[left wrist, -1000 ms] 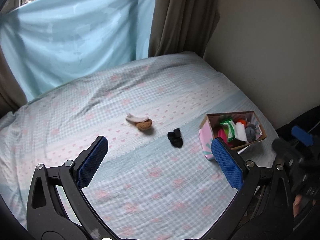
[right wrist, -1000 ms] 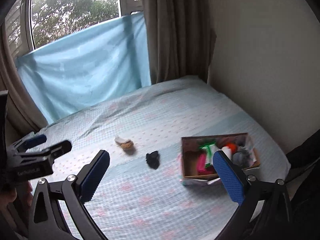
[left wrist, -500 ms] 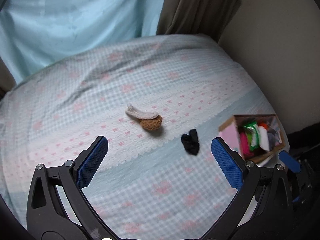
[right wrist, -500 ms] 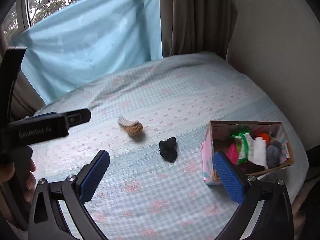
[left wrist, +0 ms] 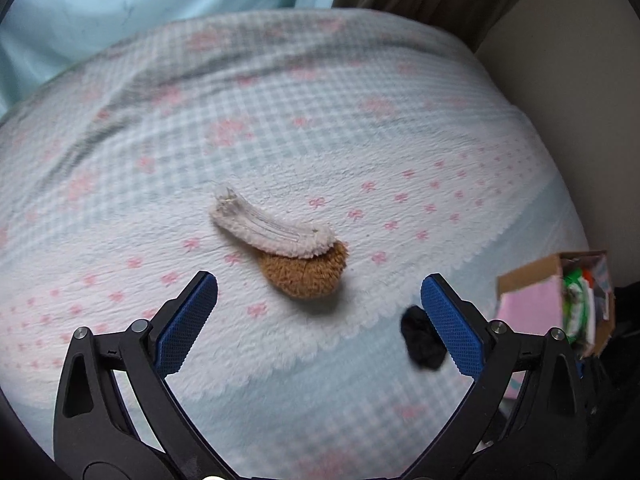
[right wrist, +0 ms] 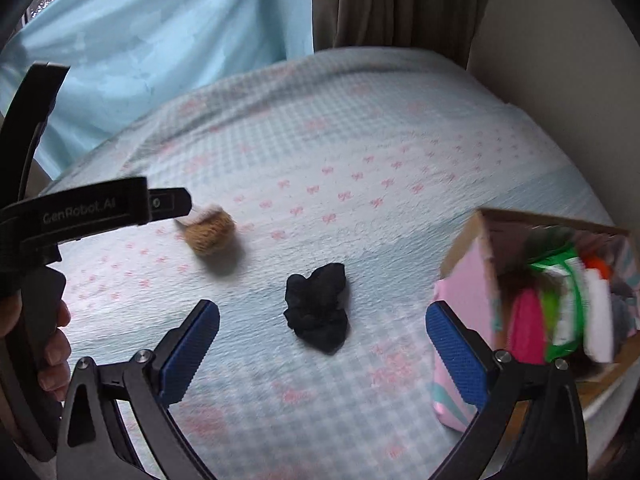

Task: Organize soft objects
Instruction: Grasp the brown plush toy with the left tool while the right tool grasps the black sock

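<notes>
A fuzzy brown-and-cream sock [left wrist: 296, 254] [right wrist: 210, 230] lies on the checked bedspread [left wrist: 280, 120], just ahead of my open left gripper [left wrist: 320, 300], whose fingers hold nothing. A crumpled black sock [right wrist: 318, 306] [left wrist: 420, 344] rests a little ahead of my open right gripper [right wrist: 322, 340], between its blue pads. In the left wrist view the right blue pad partly covers the black sock. A pink cardboard box [right wrist: 472, 304] [left wrist: 528, 300] stuffed with several colourful soft items stands at the right.
The bed ends at a beige wall [right wrist: 560, 60] on the right, with a brown curtain [right wrist: 392, 4] and pale blue cloth [right wrist: 160, 40] at the back. A hand [right wrist: 56, 344] holds the left gripper's handle at the left of the right wrist view.
Both grippers have moved down and forward toward the bed. The brown sock and the black sock now sit much closer to their fingers, and the box has slid to the right edge.
</notes>
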